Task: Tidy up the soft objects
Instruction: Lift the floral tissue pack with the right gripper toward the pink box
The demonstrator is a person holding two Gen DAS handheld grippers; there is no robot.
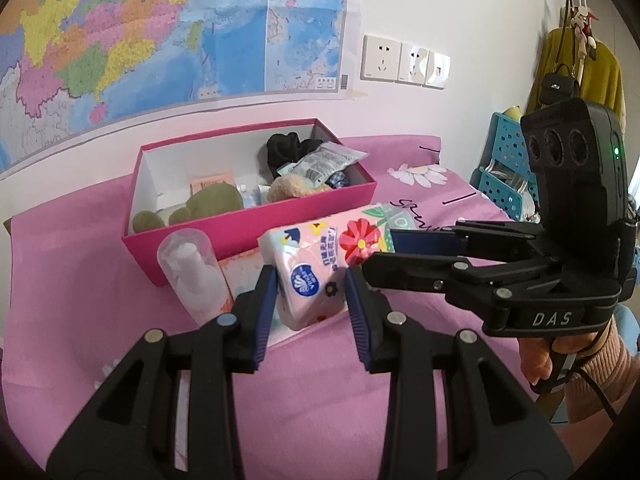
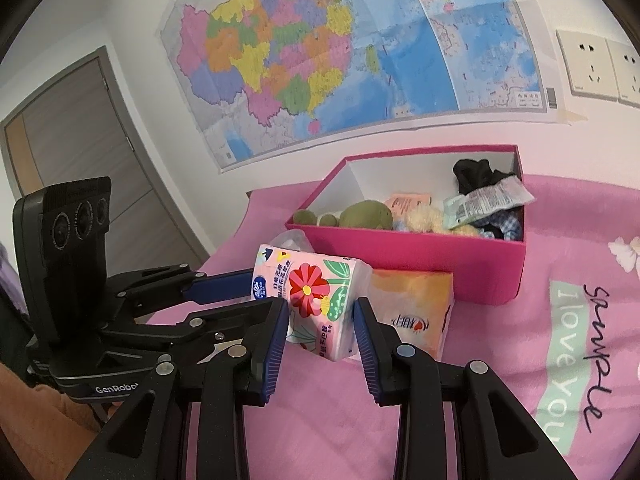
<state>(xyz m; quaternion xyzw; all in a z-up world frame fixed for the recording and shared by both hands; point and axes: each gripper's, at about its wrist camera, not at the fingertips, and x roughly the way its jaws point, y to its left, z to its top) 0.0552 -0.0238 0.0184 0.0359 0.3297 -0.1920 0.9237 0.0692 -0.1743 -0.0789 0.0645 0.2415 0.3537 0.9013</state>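
Lifting the floral tissue pack [image 1: 320, 268] into the pink box [image 1: 256, 216] looks like the step in hand, and it will go best if only one claw takes it: the pack is soft film over paper, so a grip across its narrow middle with a moderate squeeze should hold without crushing. It leans on an orange tissue pack [image 2: 412, 312] lying on the pink bedsheet [image 2: 520, 360] just in front of the box, so a straight upward lift should avoid dragging that one along. The free space in the box seems to be on its left, near the green plush toy [image 2: 366, 216].

The left claw [image 1: 310, 312] stands moderately open, its blue pads either side of the pack's near end; the left pad seems to touch or nearly touch. The right claw [image 2: 322, 332] is open about as far, straddling the pack's other end without visibly pressing. A clear-capped pump bottle [image 1: 196, 268] lies just beside the pack.
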